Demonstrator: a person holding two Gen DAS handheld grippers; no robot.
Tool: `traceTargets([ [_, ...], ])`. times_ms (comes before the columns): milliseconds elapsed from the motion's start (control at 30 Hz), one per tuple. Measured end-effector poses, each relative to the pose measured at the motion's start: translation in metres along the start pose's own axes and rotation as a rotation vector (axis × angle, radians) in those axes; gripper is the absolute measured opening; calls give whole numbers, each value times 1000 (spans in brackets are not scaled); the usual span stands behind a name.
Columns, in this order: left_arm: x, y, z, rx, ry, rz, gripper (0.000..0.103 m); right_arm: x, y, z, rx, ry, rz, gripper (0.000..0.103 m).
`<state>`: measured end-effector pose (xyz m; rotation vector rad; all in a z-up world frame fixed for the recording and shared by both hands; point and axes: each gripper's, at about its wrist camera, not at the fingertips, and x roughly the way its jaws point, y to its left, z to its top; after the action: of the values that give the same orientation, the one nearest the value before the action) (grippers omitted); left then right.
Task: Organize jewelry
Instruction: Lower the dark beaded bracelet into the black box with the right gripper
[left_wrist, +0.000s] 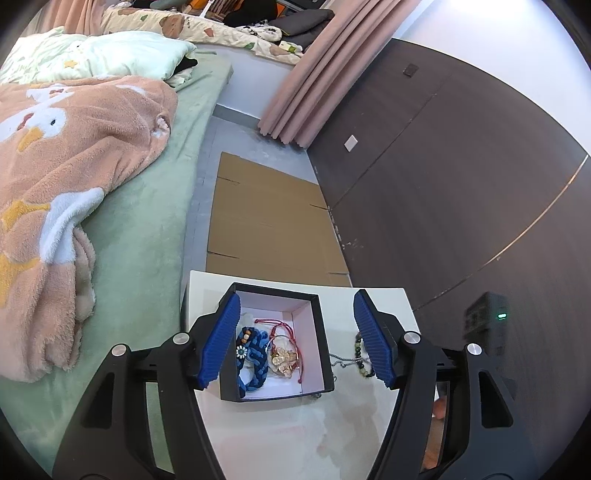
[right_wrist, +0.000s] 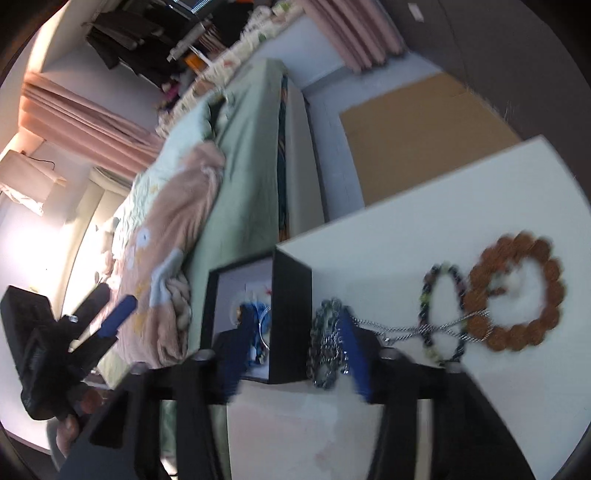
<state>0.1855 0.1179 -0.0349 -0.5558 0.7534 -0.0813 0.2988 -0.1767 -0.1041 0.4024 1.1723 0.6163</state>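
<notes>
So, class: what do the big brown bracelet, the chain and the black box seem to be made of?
Brown bracelet: matt reddish-brown round beads, probably wood or seed.
Chain: silvery glinting links, likely metal.
Black box: thin straight walls with a pale lining, probably card.

One box (left_wrist: 275, 343) at 6 o'clock; three bracelets on table: brown (right_wrist: 517, 295), green-black (right_wrist: 441, 314), dark (right_wrist: 327, 347); one chain (right_wrist: 406, 326).

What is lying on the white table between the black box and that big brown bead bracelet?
In the right wrist view: a grey chain bracelet, a silver chain and a dark green beaded bracelet.
</notes>
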Motion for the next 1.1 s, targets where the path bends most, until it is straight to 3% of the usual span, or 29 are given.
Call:
traceTargets([
  [167, 1, 1, 0, 2, -1, 6, 64, 31, -1, 0, -29, 49, -109, 31],
  [433, 0, 7, 1, -10, -2, 11, 64, 65, 9, 5, -102, 82, -212, 28],
  [533, 0, 8, 1, -11, 0, 14, 64, 76, 11, 3, -132, 83, -275, 23],
  [633, 1, 9, 0, -12, 2, 17, 64, 76, 14, 2, -166, 89, -314, 9],
  [800, 0, 10, 0, -17, 4, 17, 64, 63, 5, 6, -135, 88, -267, 8],
  [1100, -3, 10, 1, -20, -2, 14, 65, -19, 31, 15, -158, -102, -140, 8],
])
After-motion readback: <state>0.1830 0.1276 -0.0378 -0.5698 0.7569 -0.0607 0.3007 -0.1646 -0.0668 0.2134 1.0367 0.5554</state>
